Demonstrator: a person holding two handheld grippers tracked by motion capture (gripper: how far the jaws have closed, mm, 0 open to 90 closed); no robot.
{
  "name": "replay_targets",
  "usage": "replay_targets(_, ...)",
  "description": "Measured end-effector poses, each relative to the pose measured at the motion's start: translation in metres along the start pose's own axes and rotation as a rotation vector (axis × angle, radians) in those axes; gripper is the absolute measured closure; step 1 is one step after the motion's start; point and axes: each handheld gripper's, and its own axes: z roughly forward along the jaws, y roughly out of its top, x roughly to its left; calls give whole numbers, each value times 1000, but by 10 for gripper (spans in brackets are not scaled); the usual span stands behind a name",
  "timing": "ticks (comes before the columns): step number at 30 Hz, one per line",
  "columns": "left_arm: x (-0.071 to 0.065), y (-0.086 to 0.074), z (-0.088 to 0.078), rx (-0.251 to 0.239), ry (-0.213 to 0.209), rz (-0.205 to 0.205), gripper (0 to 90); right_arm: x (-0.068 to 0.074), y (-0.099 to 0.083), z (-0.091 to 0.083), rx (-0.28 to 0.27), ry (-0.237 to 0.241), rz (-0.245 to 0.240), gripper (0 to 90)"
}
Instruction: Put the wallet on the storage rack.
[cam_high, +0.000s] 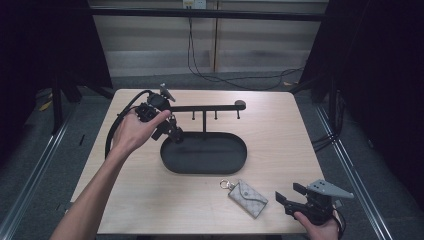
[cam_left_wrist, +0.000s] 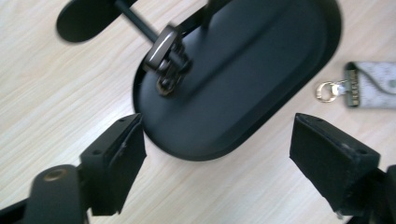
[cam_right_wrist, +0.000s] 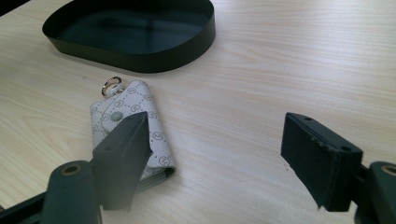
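— While both pairs of jaws stand wide with nothing between them, where does each one sit?

— Left gripper (cam_high: 170, 131) hangs over the near-left end of the one black oval tray (cam_high: 235, 161), held by the left hand (cam_high: 134, 131). In the left gripper view its two black jaws frame the tray's rounded end, with bare tabletop (cam_left_wrist: 56, 84) under them. Right gripper (cam_high: 290, 194) rests low at the near right corner of the tabletop, the right hand (cam_high: 320, 227) under it, jaws pointing left toward the pouch.

— How many pouches?

— One: a small grey patterned key pouch (cam_high: 248, 198) with one snap button and one metal ring (cam_high: 226, 184) at its far end. It lies flat on the tabletop, just in front of the tray and apart from it. In the right gripper view the pouch sits partly behind one of the right gripper's jaws — whether that jaw touches it, I cannot tell.

— And above the tray?

— One black rack: a single post rising from the tray's back edge, carrying one horizontal bar (cam_high: 210, 107) with a round end. I count three small pegs hanging under the bar. In the left gripper view one dark metal clasp (cam_left_wrist: 164, 53) hangs from the bar over the tray.

— Anything else?

— One black cable (cam_high: 116, 129) looping from the left gripper.
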Motion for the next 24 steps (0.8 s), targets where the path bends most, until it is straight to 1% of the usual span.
replay_targets(1, -1, -3, 0, -14, 1, 1, 188, 0, 0, 0, 0, 0, -1, 238)
replay_targets(2, -1, -5, 0, -17, 4, 5, 189, 0, 0, 0, 3, -3, -1, 238)
replay_targets(4, -4, -10, 1, -33, 3, 27, 189, 0, 0, 0, 0, 0, 1, 238)
replay_targets(6, -3, -14, 3, -23, -1, 37, 189, -1, 0, 0, -1, 1, 5, 238)
replay_targets(7, -4, -17, 4, -35, 12, 48, 189, -1, 0, 0, -2, 1, 5, 238)
replay_targets(8, -4, -20, 5, -46, 13, 56, 189, -1, 0, 1, -2, 3, 10, 238)
replay_targets(9, -4, -24, 6, -74, -3, 43, 189, -1, 0, 1, -1, 3, 10, 238)
replay_targets(11, -3, -31, 11, -84, -19, 63, 189, -2, 0, 1, -2, 2, 10, 238)
replay_targets(13, -1, -38, 15, -93, -18, 61, 189, -3, 0, 2, 0, -2, 19, 237)
replay_targets(15, -1, -44, 19, -95, -20, 82, 189, -3, 0, 2, 1, -3, 20, 237)
replay_targets(16, -2, -49, 21, -109, -20, 79, 189, -3, 0, 2, 2, -3, 19, 237)
replay_targets(17, -3, -55, 23, -132, -39, 77, 185, -2, 0, 2, 0, -5, 14, 237)
replay_targets(19, -3, -58, 24, -138, -43, 82, 184, -1, 1, 2, -2, -7, 16, 237)
replay_targets(20, -3, -61, 24, -140, -31, 92, 184, -1, 1, 2, -2, -7, 16, 237)
replay_targets(21, -4, -66, 24, -148, -27, 88, 183, -1, 1, 2, -1, -10, 15, 237)
replay_targets(22, -4, -69, 24, -160, -34, 85, 183, -1, 1, 3, 1, -8, 12, 237)
replay_targets(24, -6, -78, 24, -198, -41, 63, 186, 0, 1, 3, 3, -7, 4, 237)
